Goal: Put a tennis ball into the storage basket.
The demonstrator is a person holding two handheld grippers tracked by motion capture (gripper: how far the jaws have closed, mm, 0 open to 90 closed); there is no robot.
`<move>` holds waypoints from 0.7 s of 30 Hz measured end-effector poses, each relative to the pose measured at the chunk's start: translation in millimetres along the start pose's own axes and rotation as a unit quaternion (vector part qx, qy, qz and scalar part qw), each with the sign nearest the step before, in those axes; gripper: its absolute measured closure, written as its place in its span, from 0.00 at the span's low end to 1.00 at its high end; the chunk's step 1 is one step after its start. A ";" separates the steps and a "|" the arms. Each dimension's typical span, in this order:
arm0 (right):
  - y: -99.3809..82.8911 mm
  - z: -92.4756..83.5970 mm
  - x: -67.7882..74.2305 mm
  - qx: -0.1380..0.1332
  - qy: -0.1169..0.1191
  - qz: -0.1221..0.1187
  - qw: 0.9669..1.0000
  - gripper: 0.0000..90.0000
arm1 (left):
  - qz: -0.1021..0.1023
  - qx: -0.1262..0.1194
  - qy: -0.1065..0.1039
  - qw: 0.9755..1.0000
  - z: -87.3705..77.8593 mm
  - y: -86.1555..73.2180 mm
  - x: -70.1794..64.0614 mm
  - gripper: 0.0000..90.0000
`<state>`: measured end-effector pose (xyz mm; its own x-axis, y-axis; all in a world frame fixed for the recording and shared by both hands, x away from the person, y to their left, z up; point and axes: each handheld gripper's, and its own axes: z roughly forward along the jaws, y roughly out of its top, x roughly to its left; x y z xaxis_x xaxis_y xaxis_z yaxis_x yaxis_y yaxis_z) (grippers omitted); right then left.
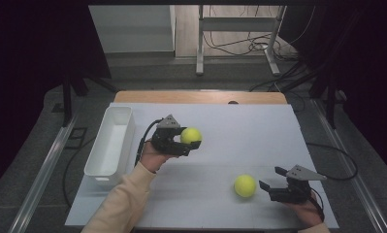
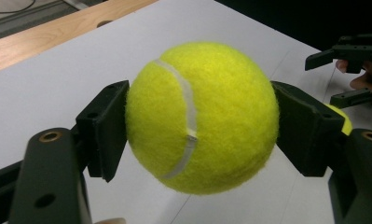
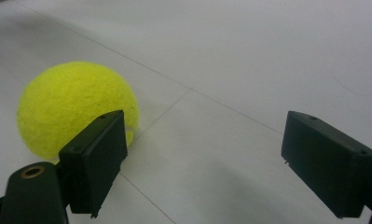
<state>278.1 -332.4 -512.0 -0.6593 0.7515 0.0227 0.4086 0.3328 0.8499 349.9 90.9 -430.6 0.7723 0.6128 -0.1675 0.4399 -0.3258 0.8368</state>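
The left gripper (image 1: 187, 141) has its jaws squeezed tight on a yellow tennis ball (image 1: 191, 135), held up just to the right of the white bin (image 1: 111, 145). The other tennis ball (image 1: 245, 185) lies on the white table (image 1: 259, 131) far to the right of the bin, just beside the right gripper (image 1: 271, 178), whose jaws stand wide open and hold nothing. The held ball probably goes into the bin next, so keep the squeeze firm, carry it over the bin, go low, then let go

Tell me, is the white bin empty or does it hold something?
Empty: the high view shows the bin with a bare white floor, no ball inside.
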 end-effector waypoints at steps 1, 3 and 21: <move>0.0 0.0 0.0 0.000 0.000 0.000 1.000 0.16 | -0.001 -0.001 0.001 1.000 -1.0 0.1 0.6 0.29; 0.0 0.0 0.0 0.000 0.000 0.000 1.000 0.16 | -0.001 -0.002 0.001 1.000 -2.3 0.3 1.6 0.29; -0.1 0.1 0.1 0.000 0.000 0.000 1.000 0.16 | -0.007 -0.017 0.011 1.000 -20.2 3.9 10.8 0.29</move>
<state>278.2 -332.3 -512.1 -0.6594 0.7515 0.0221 0.4088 0.3337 0.8494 350.7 110.9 -418.6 0.7557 0.6328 -0.1691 0.4355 -0.2926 0.8513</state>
